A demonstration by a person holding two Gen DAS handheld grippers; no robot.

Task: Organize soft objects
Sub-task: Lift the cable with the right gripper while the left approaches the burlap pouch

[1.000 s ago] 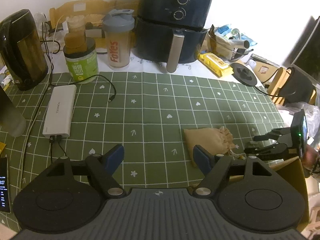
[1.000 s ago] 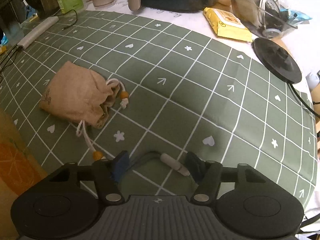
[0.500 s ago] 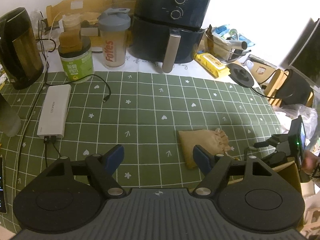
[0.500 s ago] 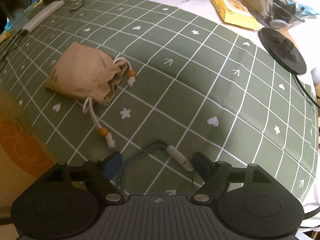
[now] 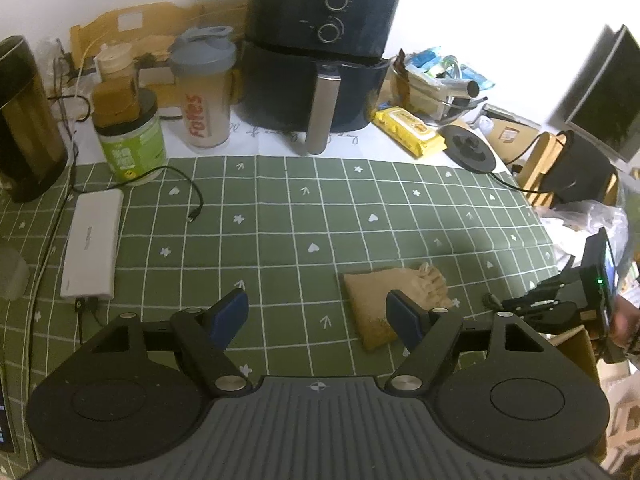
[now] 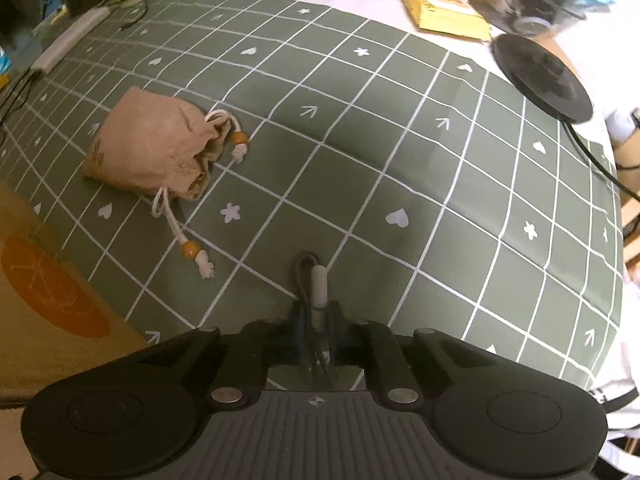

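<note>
A tan drawstring pouch (image 6: 154, 151) lies on the green grid tablecloth (image 6: 400, 148), its white cords with orange beads trailing toward me. It also shows in the left wrist view (image 5: 380, 300), just past my right fingertip. My right gripper (image 6: 315, 320) is shut on a dark looped cord with a grey-white tip (image 6: 318, 284) lying on the cloth, right of the pouch. My left gripper (image 5: 316, 316) is open and empty above the cloth, left of the pouch. The right gripper (image 5: 540, 304) shows at the table's right edge.
A cardboard box with an orange print (image 6: 44, 280) stands at the near left. At the back are a dark air fryer (image 5: 320, 60), a shaker bottle (image 5: 202, 88), a green jar (image 5: 130, 144), a kettle (image 5: 24, 120), a white power bank (image 5: 94, 240), yellow wipes (image 5: 408, 130) and a black disc (image 6: 540, 80).
My right gripper has closed on the looped cord, which lay between its open fingers before. The left gripper has pulled back and up a little, still open.
</note>
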